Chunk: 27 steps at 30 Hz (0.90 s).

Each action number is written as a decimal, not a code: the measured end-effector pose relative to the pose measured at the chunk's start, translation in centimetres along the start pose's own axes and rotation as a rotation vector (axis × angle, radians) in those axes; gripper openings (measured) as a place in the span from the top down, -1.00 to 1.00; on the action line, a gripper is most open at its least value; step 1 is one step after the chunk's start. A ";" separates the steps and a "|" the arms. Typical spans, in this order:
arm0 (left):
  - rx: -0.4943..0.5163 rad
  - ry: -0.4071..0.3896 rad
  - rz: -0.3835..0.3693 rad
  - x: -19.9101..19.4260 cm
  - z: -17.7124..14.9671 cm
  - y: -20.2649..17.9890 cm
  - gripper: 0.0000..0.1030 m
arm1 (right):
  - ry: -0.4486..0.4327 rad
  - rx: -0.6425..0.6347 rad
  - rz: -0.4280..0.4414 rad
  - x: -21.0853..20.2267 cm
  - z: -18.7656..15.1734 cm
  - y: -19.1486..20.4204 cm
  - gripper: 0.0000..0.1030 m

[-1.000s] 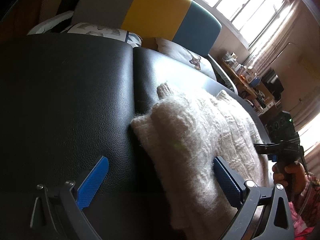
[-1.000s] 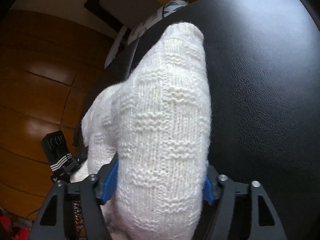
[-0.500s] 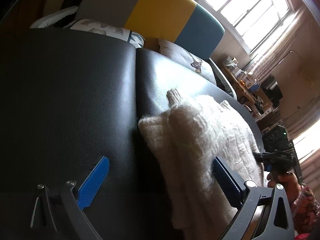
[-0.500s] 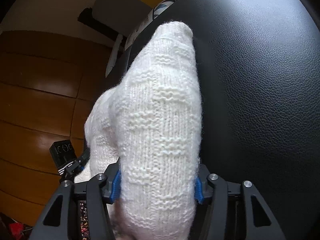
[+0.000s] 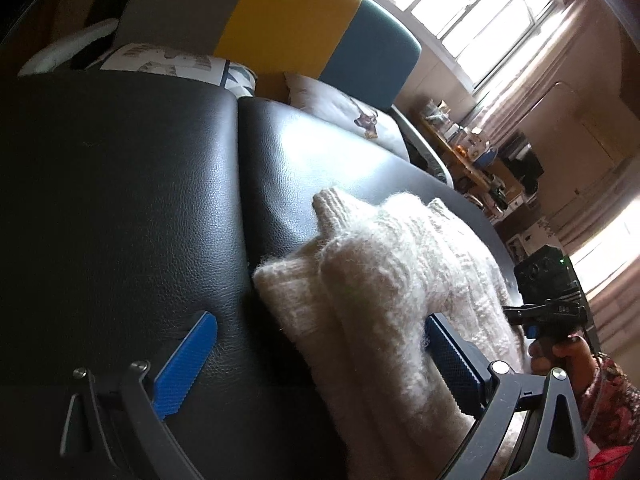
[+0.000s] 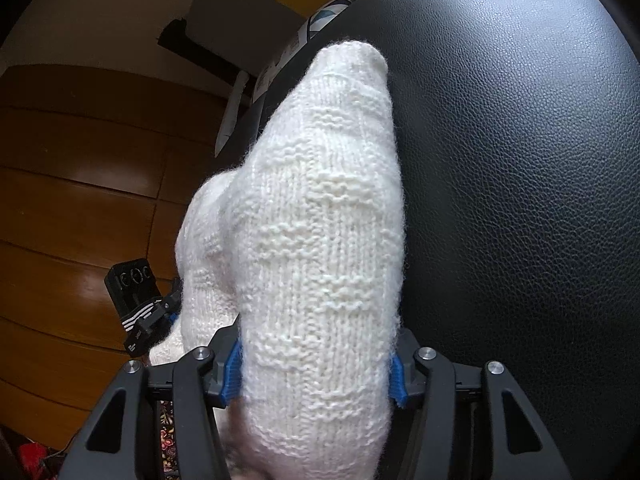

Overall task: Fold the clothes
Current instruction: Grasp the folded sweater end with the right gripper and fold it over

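From my left camera I see a black leather surface (image 5: pixel 120 200), split by 1 seam into 2 cushions. The left gripper (image 5: pixel 320 364) has its 2 blue fingers (image 5: pixel 186 364) spread wide: the left one hangs over bare leather, touching nothing, and the right one lies against the fuzzy side of the white knitted garment (image 5: pixel 380 300) without clamping it. So I read this gripper as open. The garment is bunched and partly folded on the right cushion, starting just beside the seam and running toward the cushion's right edge. Behind the cushions are patterned pillows (image 5: pixel 172 62) and a grey, yellow and teal backrest (image 5: pixel 296 20), with a bright window (image 5: pixel 480 4) at the far right. At the right edge of this view the other gripper's black body (image 5: pixel 548 292) shows, held by a hand (image 5: pixel 560 354) in a floral sleeve (image 5: pixel 612 396).

From my right camera the garment (image 6: pixel 320 240) fills the middle as 1 thick rolled fold, pointing away toward the cushion's far edge. The right gripper (image 6: pixel 316 372) has its blue fingers (image 6: pixel 232 372) pressed into both sides of that fold, gripping it. Black leather (image 6: pixel 520 160) lies to the right of the garment, wooden floor (image 6: pixel 80 200) to the left, where the left gripper's body (image 6: pixel 136 304) shows beside the knit.
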<state>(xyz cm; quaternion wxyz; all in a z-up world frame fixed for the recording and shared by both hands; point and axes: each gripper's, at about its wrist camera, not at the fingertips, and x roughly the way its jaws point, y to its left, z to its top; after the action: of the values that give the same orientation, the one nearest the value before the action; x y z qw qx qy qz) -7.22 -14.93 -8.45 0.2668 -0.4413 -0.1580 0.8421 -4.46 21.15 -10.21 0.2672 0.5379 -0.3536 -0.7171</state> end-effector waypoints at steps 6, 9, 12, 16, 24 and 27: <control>-0.026 0.057 -0.119 1.4 -0.6 -0.5 -0.20 | -0.013 -0.010 -0.007 -0.3 -0.2 0.0 -0.08; -0.039 0.041 -0.125 1.4 -0.6 -0.4 -0.18 | -0.019 -0.010 -0.008 0.0 -0.4 0.3 -0.08; -0.039 0.044 -0.111 1.3 -0.7 -0.8 -0.12 | -0.022 -0.011 -0.007 0.1 -0.4 0.4 -0.08; -0.062 0.042 -0.083 1.2 -0.7 -1.4 0.12 | -0.030 -0.012 -0.006 0.0 -0.4 0.4 -0.09; -0.005 -0.021 0.149 0.2 -1.7 -4.7 0.37 | -0.073 -0.035 -0.042 -0.2 -0.7 1.2 -0.12; 0.051 -0.042 0.234 -0.2 -1.9 -6.1 0.43 | -0.116 -0.078 -0.099 -0.5 -1.4 2.4 -0.12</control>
<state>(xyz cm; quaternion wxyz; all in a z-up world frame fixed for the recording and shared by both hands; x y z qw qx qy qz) -3.63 -10.04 -6.30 0.1743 -0.4320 -0.0895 0.8803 -3.00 19.77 -8.19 0.2310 0.5014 -0.3133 -0.7728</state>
